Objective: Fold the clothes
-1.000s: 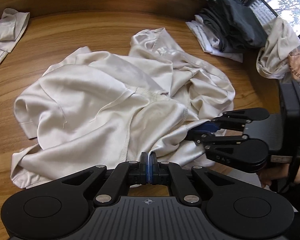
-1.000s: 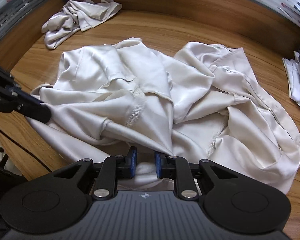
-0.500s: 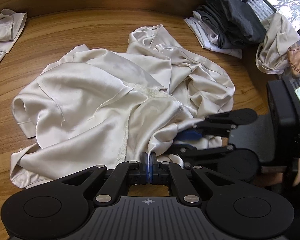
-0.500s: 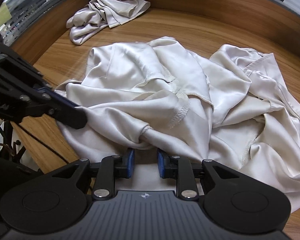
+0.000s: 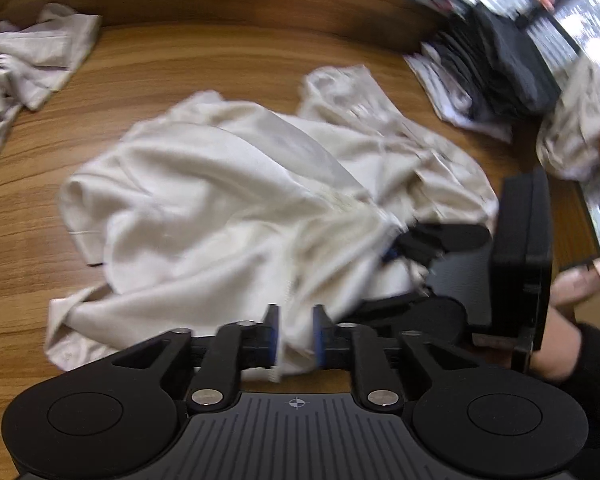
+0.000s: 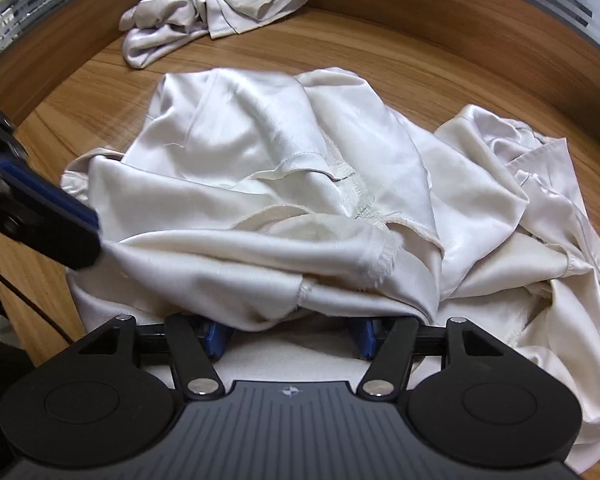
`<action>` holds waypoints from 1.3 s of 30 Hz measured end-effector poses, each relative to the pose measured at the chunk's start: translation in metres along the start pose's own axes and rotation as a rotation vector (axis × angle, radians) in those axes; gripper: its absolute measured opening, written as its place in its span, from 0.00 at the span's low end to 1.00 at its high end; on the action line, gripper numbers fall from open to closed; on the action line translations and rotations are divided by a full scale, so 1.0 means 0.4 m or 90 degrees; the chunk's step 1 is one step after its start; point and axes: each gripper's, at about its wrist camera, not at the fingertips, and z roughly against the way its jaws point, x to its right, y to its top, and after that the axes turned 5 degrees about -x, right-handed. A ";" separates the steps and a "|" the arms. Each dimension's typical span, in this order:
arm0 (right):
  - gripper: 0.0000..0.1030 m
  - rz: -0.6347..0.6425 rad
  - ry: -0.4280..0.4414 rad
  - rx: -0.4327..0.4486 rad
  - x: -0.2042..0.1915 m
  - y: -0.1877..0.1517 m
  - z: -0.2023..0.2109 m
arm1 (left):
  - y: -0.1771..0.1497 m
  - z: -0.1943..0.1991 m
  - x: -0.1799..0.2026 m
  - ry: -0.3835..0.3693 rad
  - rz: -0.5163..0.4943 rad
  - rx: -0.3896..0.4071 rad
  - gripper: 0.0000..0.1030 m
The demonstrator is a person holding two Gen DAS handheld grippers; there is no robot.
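Observation:
A crumpled cream satin garment [image 5: 220,200] [image 6: 300,160] lies in a heap on the wooden table [image 5: 220,60]. My left gripper [image 5: 296,336] is at the garment's near edge. Its jaws are opening, and a fold of the cloth hangs loosely between the blue pads. My right gripper [image 6: 290,334] sits low at the same near edge, a little to the right. Its jaws are also opening and stand wide, with cloth draped over the gap and no pad pressing on it. In the left wrist view the right gripper [image 5: 400,256] pokes into the garment's right side.
A second crumpled cream garment [image 5: 28,64] [image 6: 212,16] lies at the far left of the table. Dark folded clothes [image 5: 496,68] and a beige garment [image 5: 576,120] sit at the far right. A person's hand [image 5: 572,292] holds the right gripper. The table's raised wooden rim curves behind.
The left jaws, shut on the cloth edge before, have parted. The right jaws have spread much wider. The right gripper has moved lower and closer to the left one.

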 end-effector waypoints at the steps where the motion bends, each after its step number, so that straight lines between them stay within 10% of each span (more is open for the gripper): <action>1: 0.53 -0.004 0.002 -0.002 0.004 -0.001 -0.004 | 0.003 0.003 -0.015 0.010 0.010 0.007 0.24; 7: 0.06 -0.031 0.026 0.005 0.030 -0.009 0.007 | 0.013 -0.039 -0.129 0.084 0.062 0.021 0.26; 25: 0.02 -0.088 0.052 0.062 0.092 -0.056 0.237 | 0.026 -0.175 -0.143 0.130 -0.009 -0.056 0.10; 39: 0.02 -0.201 -0.051 0.049 0.238 -0.225 0.361 | 0.046 -0.185 -0.139 0.152 -0.002 -0.080 0.04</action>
